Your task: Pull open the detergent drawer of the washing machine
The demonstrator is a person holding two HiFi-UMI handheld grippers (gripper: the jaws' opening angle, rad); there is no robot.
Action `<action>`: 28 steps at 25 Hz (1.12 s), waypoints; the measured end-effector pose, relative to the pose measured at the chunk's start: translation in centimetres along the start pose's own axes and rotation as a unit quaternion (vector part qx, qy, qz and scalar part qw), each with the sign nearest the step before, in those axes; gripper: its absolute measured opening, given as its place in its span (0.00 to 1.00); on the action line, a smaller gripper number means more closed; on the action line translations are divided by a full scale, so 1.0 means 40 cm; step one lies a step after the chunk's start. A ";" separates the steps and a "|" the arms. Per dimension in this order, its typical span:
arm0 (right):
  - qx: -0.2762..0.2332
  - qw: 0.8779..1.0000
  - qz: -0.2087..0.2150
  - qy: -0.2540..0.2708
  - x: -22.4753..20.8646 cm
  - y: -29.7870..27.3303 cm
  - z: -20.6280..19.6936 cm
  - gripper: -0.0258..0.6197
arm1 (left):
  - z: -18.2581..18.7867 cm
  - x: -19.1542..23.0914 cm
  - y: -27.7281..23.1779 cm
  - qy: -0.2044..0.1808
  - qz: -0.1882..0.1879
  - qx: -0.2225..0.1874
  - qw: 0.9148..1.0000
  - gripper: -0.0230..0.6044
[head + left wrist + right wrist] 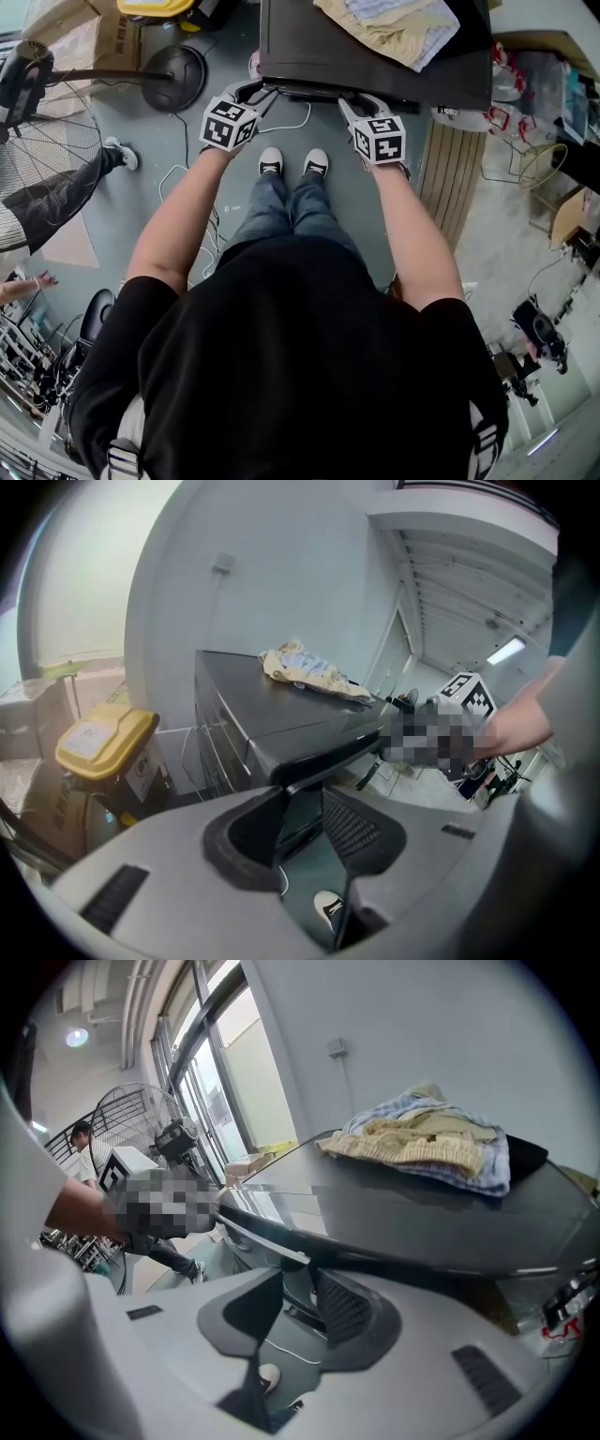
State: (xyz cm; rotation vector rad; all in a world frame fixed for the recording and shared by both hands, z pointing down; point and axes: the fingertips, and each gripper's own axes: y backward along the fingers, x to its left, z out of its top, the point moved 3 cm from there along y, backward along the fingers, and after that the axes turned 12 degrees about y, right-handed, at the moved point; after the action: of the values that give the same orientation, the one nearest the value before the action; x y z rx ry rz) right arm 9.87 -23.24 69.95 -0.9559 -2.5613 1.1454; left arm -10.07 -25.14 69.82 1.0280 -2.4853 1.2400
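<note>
The washing machine's dark top (309, 52) fills the upper middle of the head view, with a heap of cloths (394, 26) lying on it. Both grippers reach its front lip (323, 94). My left gripper (255, 92) is at the lip's left part and my right gripper (352, 101) at its right. In the left gripper view the fingertips (302, 803) sit just under the lip (319, 752), with a narrow gap between the pads showing the machine's front and the floor. The right gripper view (298, 1293) shows the same under the lip (272, 1241). I cannot make out the drawer's outline.
A standing fan (37, 112) and its round base (173, 77) stand to the left, beside cardboard boxes (84, 37). A yellow-lidded bin (103, 742) is left of the machine. A white cable (291, 122) lies by the person's shoes (292, 161). Wooden slats (455, 169) are on the right.
</note>
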 end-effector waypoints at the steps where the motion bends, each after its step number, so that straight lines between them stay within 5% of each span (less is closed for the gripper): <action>1: 0.001 1.000 0.001 0.001 0.000 0.001 0.001 0.22 | 0.001 -0.001 0.001 -0.002 0.001 0.002 1.000 0.25; 28: 0.014 0.999 0.024 -0.028 0.132 0.107 -0.137 0.21 | -0.164 -0.107 0.093 0.025 -0.023 0.028 0.999 0.25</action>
State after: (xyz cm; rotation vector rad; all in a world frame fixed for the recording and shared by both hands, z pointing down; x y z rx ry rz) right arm 10.03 -14.52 70.14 -0.9983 -2.5711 1.2352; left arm -10.21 -16.48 69.76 1.0475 -2.3904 1.3111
